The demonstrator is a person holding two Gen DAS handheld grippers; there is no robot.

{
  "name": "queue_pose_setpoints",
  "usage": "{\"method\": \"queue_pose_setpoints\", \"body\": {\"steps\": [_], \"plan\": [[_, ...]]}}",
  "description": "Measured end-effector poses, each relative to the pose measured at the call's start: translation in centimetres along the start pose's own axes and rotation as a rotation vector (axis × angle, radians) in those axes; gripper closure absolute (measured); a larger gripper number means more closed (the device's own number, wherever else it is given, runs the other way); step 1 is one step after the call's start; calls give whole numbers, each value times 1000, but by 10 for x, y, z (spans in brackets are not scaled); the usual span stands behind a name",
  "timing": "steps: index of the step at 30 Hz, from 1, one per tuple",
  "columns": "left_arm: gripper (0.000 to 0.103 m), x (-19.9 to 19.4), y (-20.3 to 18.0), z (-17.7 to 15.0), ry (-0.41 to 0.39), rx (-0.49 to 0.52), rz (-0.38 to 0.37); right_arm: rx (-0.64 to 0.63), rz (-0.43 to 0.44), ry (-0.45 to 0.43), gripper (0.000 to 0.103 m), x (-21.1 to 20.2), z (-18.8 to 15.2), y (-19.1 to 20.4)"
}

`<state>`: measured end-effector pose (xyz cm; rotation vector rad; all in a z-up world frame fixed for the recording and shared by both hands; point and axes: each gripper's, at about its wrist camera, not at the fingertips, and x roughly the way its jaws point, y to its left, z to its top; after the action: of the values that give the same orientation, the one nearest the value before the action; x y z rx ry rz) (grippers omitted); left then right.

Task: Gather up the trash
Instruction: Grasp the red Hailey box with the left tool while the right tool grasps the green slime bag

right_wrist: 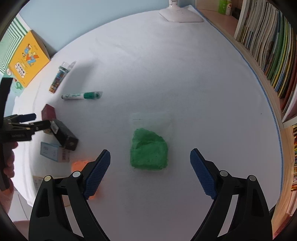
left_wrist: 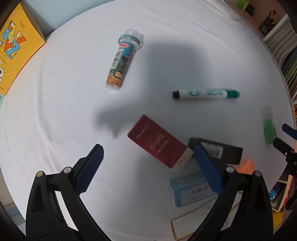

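My left gripper (left_wrist: 148,147) points down at the white table (left_wrist: 65,111), open, hovering over a dark red box (left_wrist: 159,143) that lies between its fingers untouched. Beside that box lie a black box (left_wrist: 230,152) and a light blue box (left_wrist: 187,189). Farther off are a green marker (left_wrist: 206,93) and a clear labelled bottle (left_wrist: 122,59) on its side. My right gripper (right_wrist: 150,151) is open above a clear bag of green material (right_wrist: 148,150), with its pads well apart from it. The left gripper (right_wrist: 37,120) also shows at the left edge of the right wrist view.
A yellow book (right_wrist: 27,59) lies at the far left corner. A white lamp base (right_wrist: 182,15) stands at the back and a bookshelf (right_wrist: 269,52) runs along the right. An orange scrap (right_wrist: 79,165) and a printed card (left_wrist: 194,220) sit near the front edge.
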<state>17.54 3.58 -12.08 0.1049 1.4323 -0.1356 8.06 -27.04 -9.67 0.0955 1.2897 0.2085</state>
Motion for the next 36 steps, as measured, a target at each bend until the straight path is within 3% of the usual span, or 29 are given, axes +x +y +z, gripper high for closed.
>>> {"method": "queue_pose_setpoints", "body": {"steps": [10,15,20,24,36], "plan": [[16,9,11,11,15,-27,-30,-31,-46,47,16,18,-2,8],[26,14,18,16,26,-43,-51,-32,-70,49,18,24,-2,9],[32,18,20,18,42,-57,-76,-48,-115,39,34,23,0,10],[33,17,15,14,37,-47,-73,-51,-124,26,54,20,1,9],[34,14,-10,-3,22,-13,-59,-34,-76,25,55,14,1,5]]}}
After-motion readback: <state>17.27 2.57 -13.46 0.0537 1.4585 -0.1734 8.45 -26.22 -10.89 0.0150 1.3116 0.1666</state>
